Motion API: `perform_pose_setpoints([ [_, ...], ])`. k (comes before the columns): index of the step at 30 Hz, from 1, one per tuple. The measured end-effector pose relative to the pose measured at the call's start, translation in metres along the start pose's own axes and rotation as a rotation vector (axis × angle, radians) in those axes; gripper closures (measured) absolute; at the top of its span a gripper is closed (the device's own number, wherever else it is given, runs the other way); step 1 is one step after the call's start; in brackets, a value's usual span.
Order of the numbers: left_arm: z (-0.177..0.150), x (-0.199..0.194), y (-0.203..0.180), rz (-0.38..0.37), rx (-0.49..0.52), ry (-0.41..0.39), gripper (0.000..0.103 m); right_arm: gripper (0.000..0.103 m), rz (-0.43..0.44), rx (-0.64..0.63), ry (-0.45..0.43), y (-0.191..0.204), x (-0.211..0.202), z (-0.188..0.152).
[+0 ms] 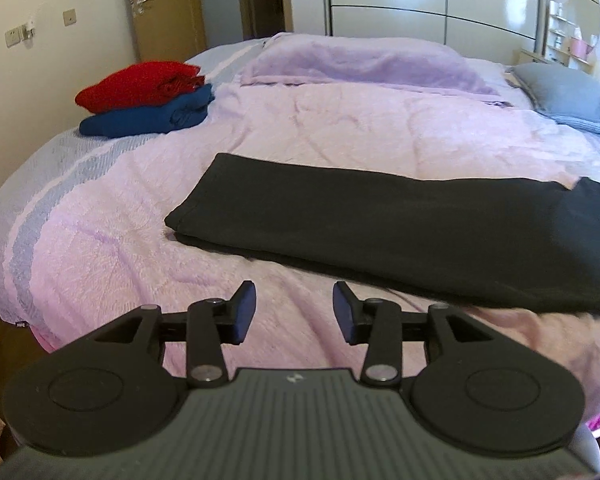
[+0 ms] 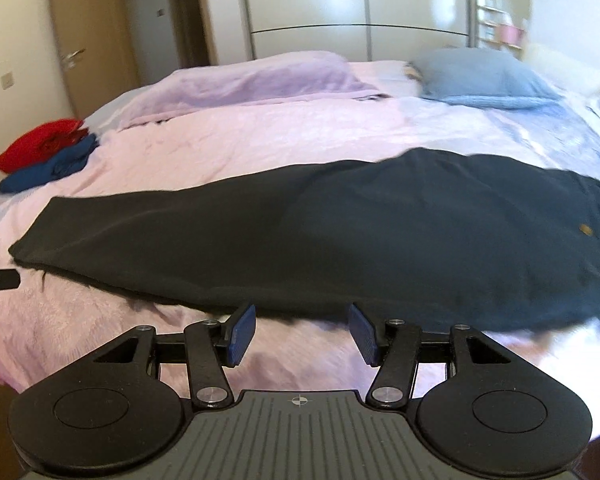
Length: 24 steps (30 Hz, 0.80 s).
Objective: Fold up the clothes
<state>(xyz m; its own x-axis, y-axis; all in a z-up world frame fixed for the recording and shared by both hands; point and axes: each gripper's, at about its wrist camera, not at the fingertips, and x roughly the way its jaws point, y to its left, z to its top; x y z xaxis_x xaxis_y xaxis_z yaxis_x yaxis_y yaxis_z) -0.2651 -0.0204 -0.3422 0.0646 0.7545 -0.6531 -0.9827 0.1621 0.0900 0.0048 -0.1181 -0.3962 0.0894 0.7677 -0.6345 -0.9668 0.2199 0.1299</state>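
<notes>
The long black garment [image 2: 300,236], a pair of dark fabric trousers folded lengthwise into a narrow strip, is laid flat on the pink fleece bedspread [image 1: 300,128] of the bed. Its long axis is oriented across both views, from left to right, roughly at right angles to the line along which each tool is pointed. The narrow hem end is located to the left; the wider end, marked by a small brown button [image 2: 585,230], is located to the right.

The garment is positioned ahead of and slightly beyond both tools. The left tool [image 1: 295,312] is held over bare bedspread, just short of the near edge of the strip and toward its hem end. The right tool [image 2: 302,334] is held at the near edge, toward the middle of the strip, with its fingertips overlapping the dark edge in the view; contact cannot be confirmed. The hem end is judged to be nearer the left tool, and the button end nearer the right tool. For a fold across the length, the two ends are likely to be brought together along the long axis.

Both tools are released. The blue pads [image 2: 242,334] of the right tool are set moderately wide apart, and nothing is held between them. The jaws of the left tool are parted to a similar degree and are empty.

A folded red knitted garment [image 1: 136,84] is stacked on a folded blue garment [image 1: 148,116] at the far left of the bed, well apart from the black strip.
</notes>
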Motion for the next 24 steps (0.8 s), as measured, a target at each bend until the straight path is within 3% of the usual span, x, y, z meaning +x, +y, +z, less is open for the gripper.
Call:
perform_pose_setpoints([
  [11,-0.019,-0.055,-0.033,-0.043,0.072,-0.035,0.051,0.044,-0.028,0.089,-0.047,-0.028,-0.071,-0.017],
  [17,-0.032,-0.071,-0.048,-0.086,0.11,-0.036,0.05,0.043,-0.035,0.099,-0.052,-0.03,-0.093,-0.027],
  [24,-0.036,-0.082,-0.066,-0.134,0.141,-0.056,0.047,0.042,-0.1,0.142,-0.085,-0.05,-0.116,-0.028],
])
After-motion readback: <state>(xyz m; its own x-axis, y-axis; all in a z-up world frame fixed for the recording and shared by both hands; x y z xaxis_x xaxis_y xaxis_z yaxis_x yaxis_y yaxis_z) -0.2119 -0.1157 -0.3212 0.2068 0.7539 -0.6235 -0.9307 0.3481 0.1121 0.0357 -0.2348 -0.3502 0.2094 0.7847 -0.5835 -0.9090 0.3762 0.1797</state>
